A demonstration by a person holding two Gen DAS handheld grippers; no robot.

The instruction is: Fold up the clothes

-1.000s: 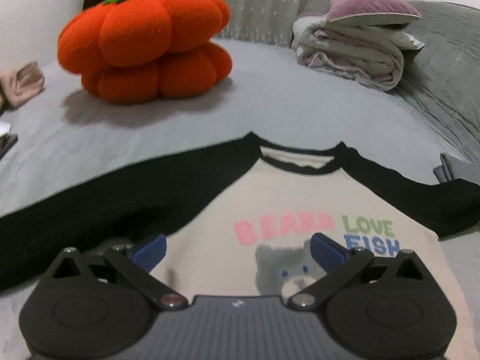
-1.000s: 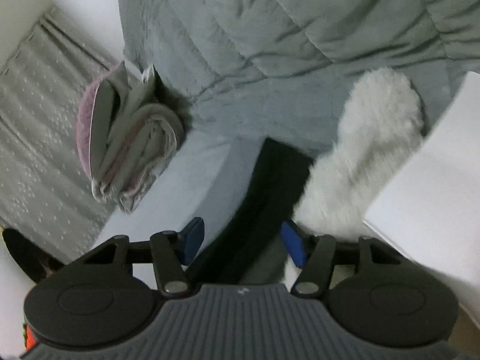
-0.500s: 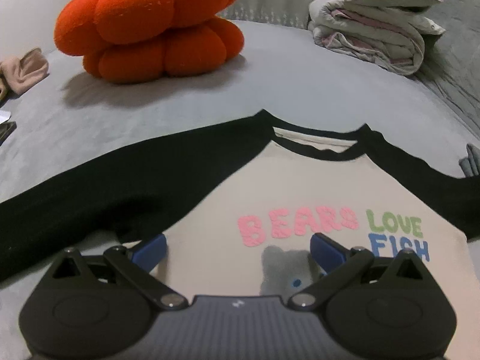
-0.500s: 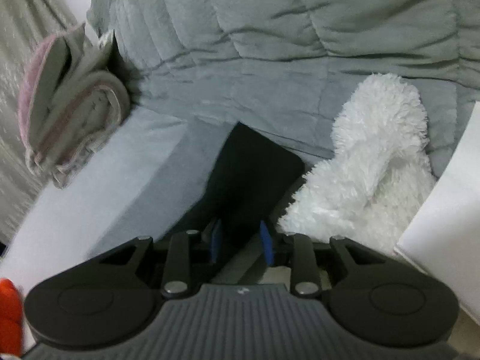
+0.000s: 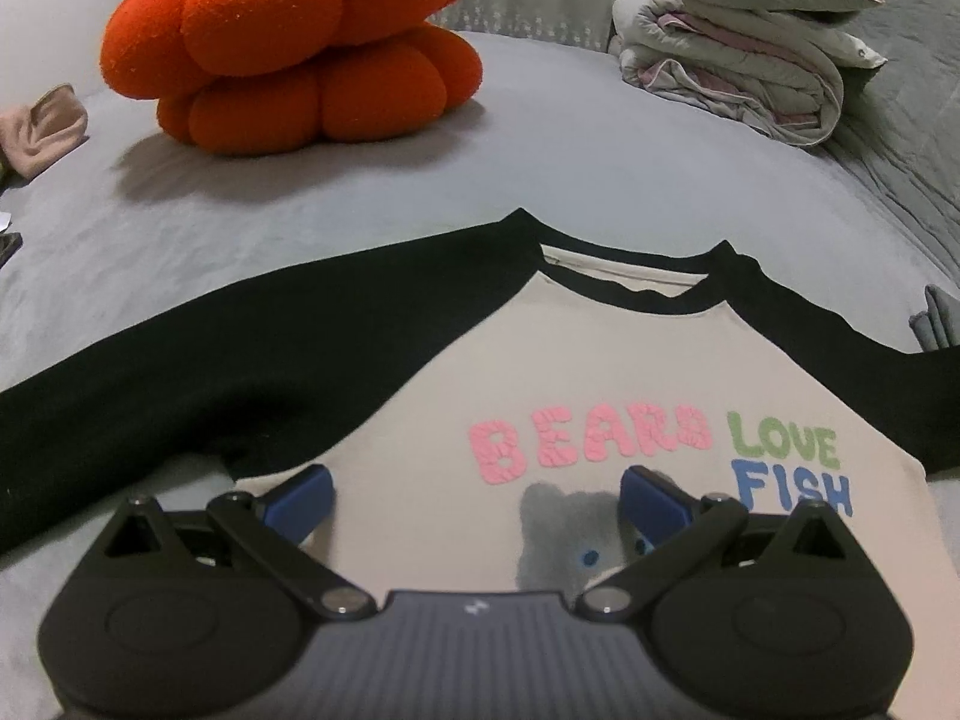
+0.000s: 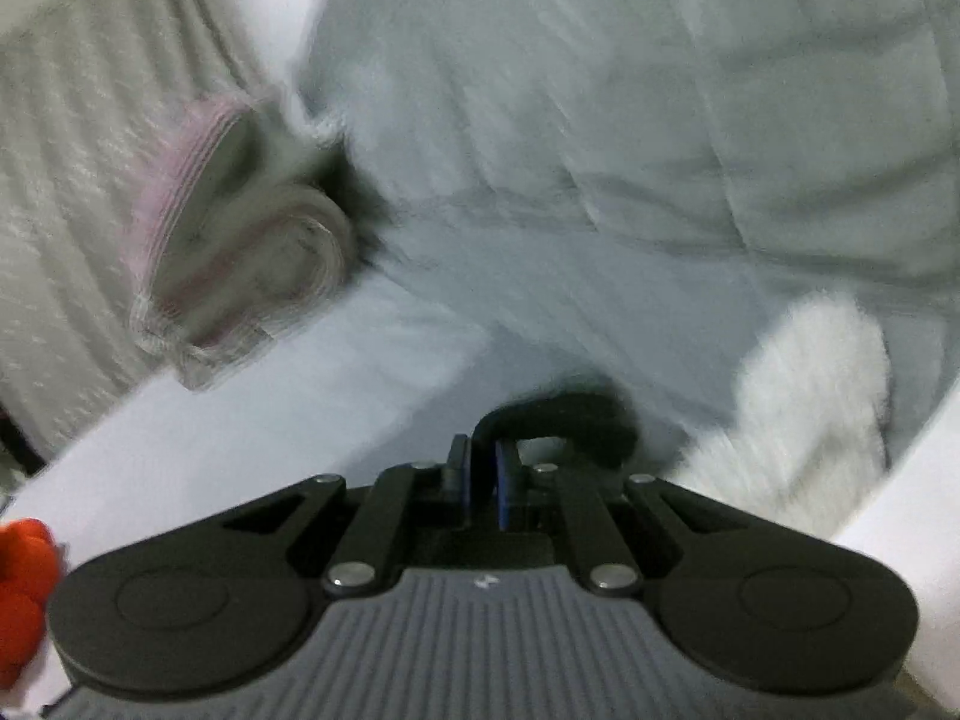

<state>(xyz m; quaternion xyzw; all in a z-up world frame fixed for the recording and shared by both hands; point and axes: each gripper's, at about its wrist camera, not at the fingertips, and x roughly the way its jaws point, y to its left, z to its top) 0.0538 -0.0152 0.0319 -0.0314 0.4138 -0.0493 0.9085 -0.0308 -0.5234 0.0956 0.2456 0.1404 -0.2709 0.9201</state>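
step: first sleeve fold, judging by the layout. The shirt (image 5: 600, 396) lies flat, front up, on the bed (image 5: 600, 168), filling the lower centre of the left view.
left hand-held gripper (image 5: 477, 495): jaws wide apart, nothing between them, hovering over the hem near the bear print, bottom centre.
right hand-held gripper (image 6: 483, 474): jaws have just been closing and now pinch the black cuff (image 6: 564, 420), bottom centre of the right view. That frame is motion-blurred.
next: probably carry the cuff across the chest; keep the pinch firm, as thin knit slips, and avoid dragging the body.
materials:
- pumpkin cushion (image 5: 288, 42), upper left: orange fleece, lobed.
- shirt: cream body, black raglan sleeves, raised fuzzy lettering.
- folded blankets (image 5: 738, 60), upper right: a soft stack.
- fluffy white thing (image 6: 804, 396), right of the right view: shaggy.
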